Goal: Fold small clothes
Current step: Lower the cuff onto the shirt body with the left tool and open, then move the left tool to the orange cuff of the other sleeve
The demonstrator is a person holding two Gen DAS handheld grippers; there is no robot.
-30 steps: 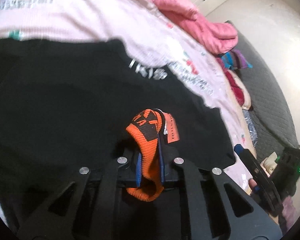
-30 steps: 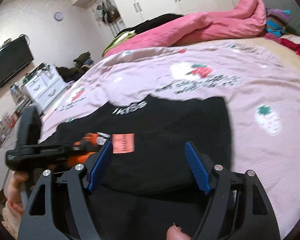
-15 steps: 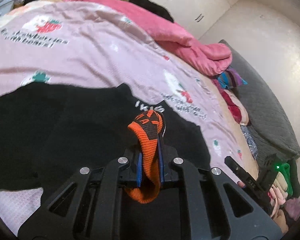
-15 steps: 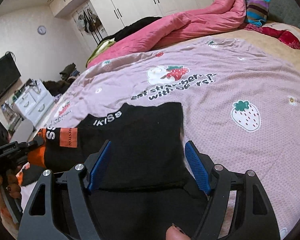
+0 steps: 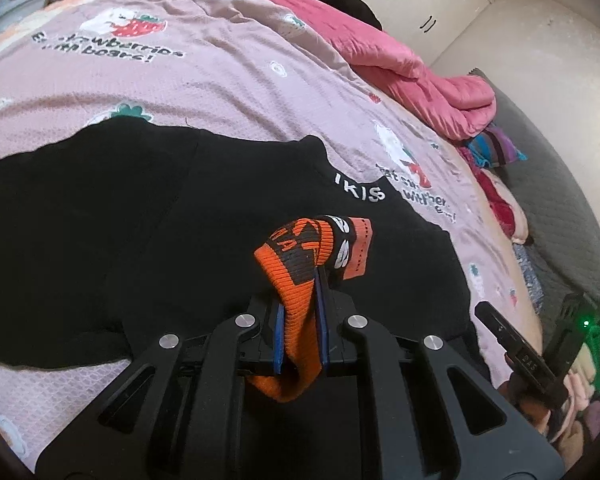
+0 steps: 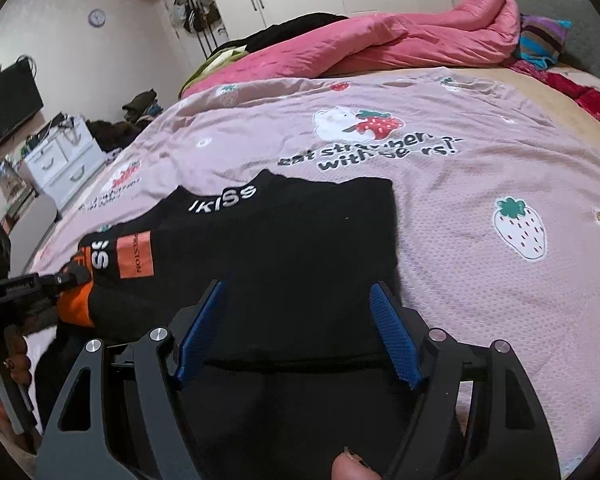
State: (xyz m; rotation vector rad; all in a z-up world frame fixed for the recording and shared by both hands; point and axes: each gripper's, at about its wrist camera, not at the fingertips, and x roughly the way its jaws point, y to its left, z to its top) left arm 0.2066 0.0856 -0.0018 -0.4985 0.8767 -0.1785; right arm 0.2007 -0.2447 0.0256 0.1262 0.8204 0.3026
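L tool [image 5: 300, 320] is pinching the orange cuff [image 5: 296, 276] tight, pads pressed together on the knit, carrying the sleeve up over the black top [image 5: 140, 220]. R tool [image 6: 298, 328] is hanging spread wide just above the top's near hem, nothing between its pads, no contact I can confirm. The top is lying flat on the bed [image 6: 480, 168], straight ahead of both tools, collar w/ white lettering on the far side.

To do this fold well: I'd be bringing the cuff across toward the R tool's side, keeping it low so the sleeve is laying down w/o bunching, w/ the crease running along the body's side edge. R tool could be pinning the hem so the body isn't sliding.

Room: lots of bare bed beyond and to the R of the R tool. Pink quilt [image 6: 380, 44] is sitting well beyond, no obstacle. Bed edge is falling away close on the L tool's outer side, so don't be dragging cloth that way.
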